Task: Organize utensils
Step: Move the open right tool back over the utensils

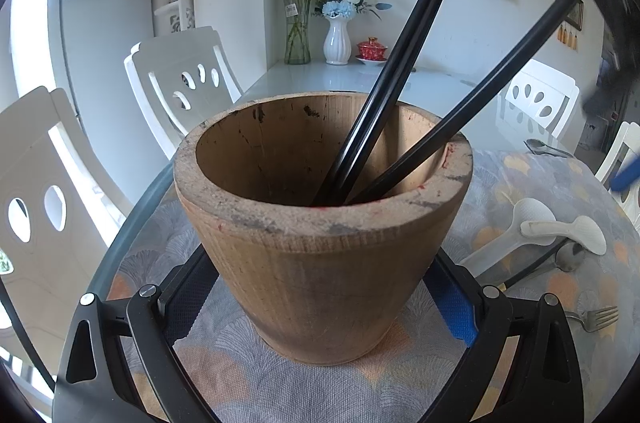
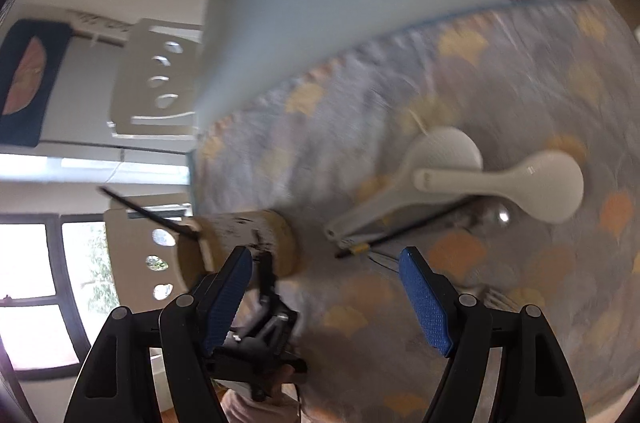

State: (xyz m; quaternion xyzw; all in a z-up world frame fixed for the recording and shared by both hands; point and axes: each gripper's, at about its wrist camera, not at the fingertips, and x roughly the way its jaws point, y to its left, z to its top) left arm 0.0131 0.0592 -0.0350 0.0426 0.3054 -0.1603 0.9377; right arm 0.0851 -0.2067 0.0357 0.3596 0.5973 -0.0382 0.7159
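Note:
A worn wooden holder (image 1: pixel 320 263) stands on the patterned tablecloth with my left gripper (image 1: pixel 320 307) shut on its lower sides. Three black chopsticks (image 1: pixel 400 63) lean inside it. To its right lie two white rice paddles (image 1: pixel 516 235), crossed over a black-handled metal spoon (image 1: pixel 568 257), with a fork (image 1: pixel 596 317) nearer me. In the blurred right wrist view my right gripper (image 2: pixel 324 287) is open with nothing between its blue pads, tilted down over the cloth. It is just short of the paddles (image 2: pixel 440 151) and the spoon (image 2: pixel 420 223), with the holder (image 2: pixel 240 239) at its left.
More metal cutlery (image 1: pixel 544 147) lies on the bare glass table (image 1: pixel 340 75) past the cloth's far edge. Flower vases (image 1: pixel 337 39) and a red lidded cup (image 1: pixel 371 49) stand at the back by the wall. White chairs (image 1: pixel 180 83) ring the table.

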